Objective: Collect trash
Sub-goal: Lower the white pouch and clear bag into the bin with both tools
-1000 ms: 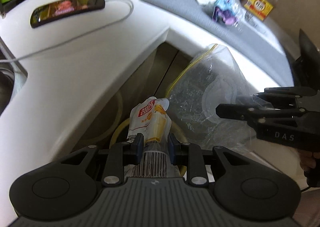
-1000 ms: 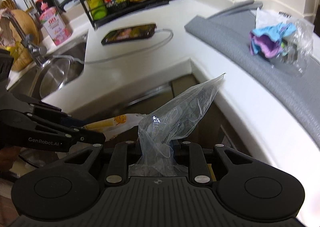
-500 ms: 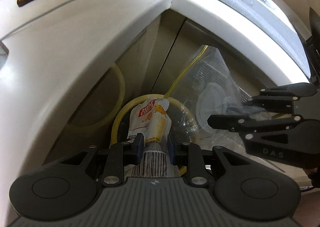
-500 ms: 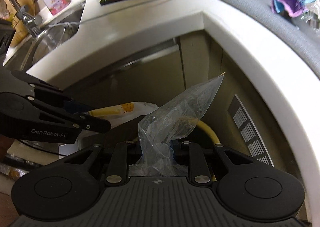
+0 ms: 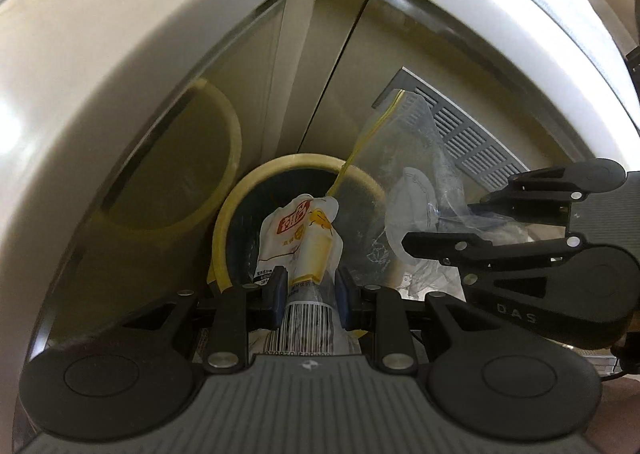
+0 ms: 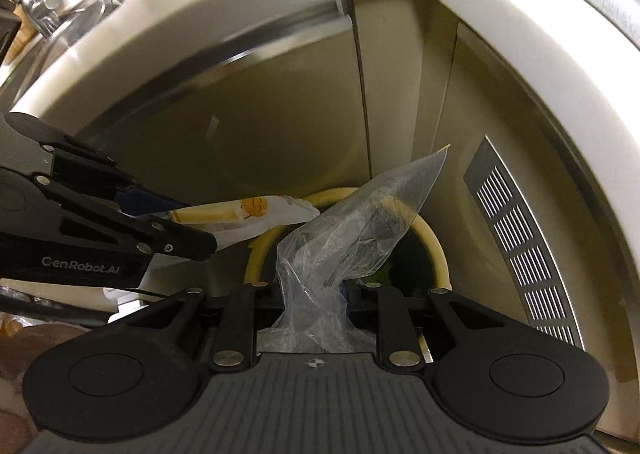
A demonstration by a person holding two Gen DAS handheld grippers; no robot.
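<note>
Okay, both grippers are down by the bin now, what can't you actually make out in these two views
- Bin inside: both views, hidden by the wrapper and clear bag.
- Wrapper's lower end: left wrist view, cut off behind the left gripper body.
- Clear bag's contents: both views, crinkled film blurs them.
- Countertop items: right wrist view, cut off at the top edge.
- The person's hands: not clearly seen, behind the gripper bodies.

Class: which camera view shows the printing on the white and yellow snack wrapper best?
The left wrist view: the white and yellow snack wrapper faces the camera, red label and barcode visible. The right wrist view shows it side-on, with only a small yellow face readable.
</note>
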